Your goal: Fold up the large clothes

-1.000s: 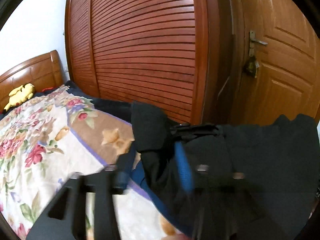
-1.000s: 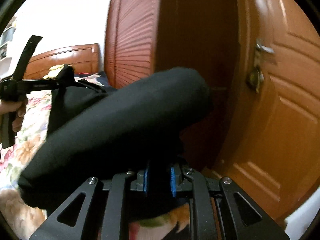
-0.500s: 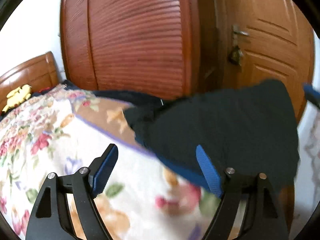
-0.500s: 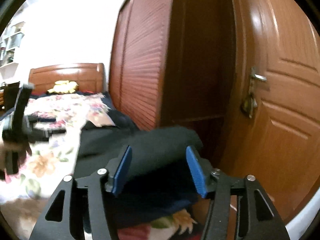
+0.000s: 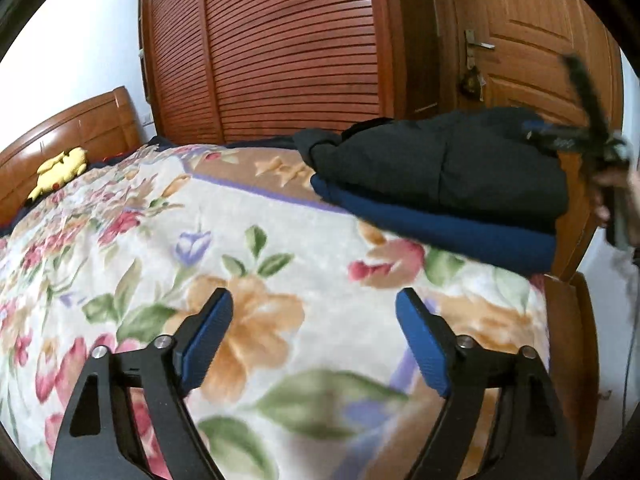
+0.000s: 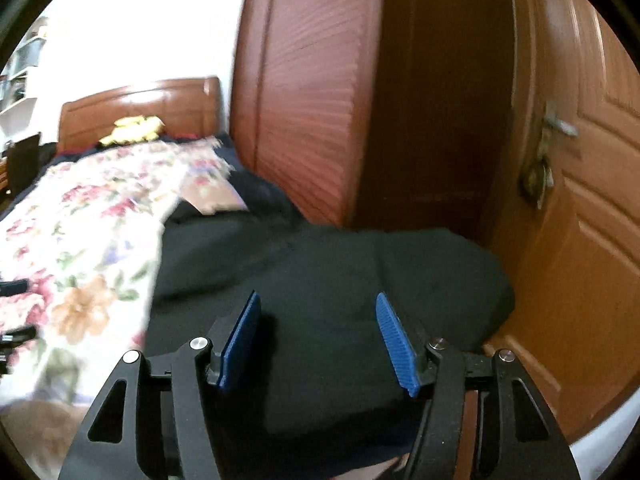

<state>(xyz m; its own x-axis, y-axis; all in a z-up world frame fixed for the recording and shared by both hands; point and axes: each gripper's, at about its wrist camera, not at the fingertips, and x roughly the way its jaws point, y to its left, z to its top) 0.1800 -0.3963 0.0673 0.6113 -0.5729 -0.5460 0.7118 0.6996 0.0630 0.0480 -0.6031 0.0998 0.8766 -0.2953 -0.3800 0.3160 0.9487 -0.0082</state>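
The left gripper (image 5: 314,338) hangs wide apart and empty over the flowered bedspread (image 5: 168,248), while the right gripper (image 6: 318,340) hovers, also spread and holding nothing, just above a folded black garment (image 6: 320,280). That garment lies on top of a folded navy garment (image 5: 460,232), the two stacked at the bed's foot corner, near the wooden door (image 5: 532,40). The stack sits close to the mattress edge, so a nudge from the right gripper could likely push it off the bed; the black garment looks puffy and loosely creased, so it may spring open if left unpressed. Counted: two grippers, two folded garments, one bedspread, one yellow plush toy (image 5: 60,170) by the headboard (image 5: 68,136), one slatted wardrobe (image 5: 280,48), one door.
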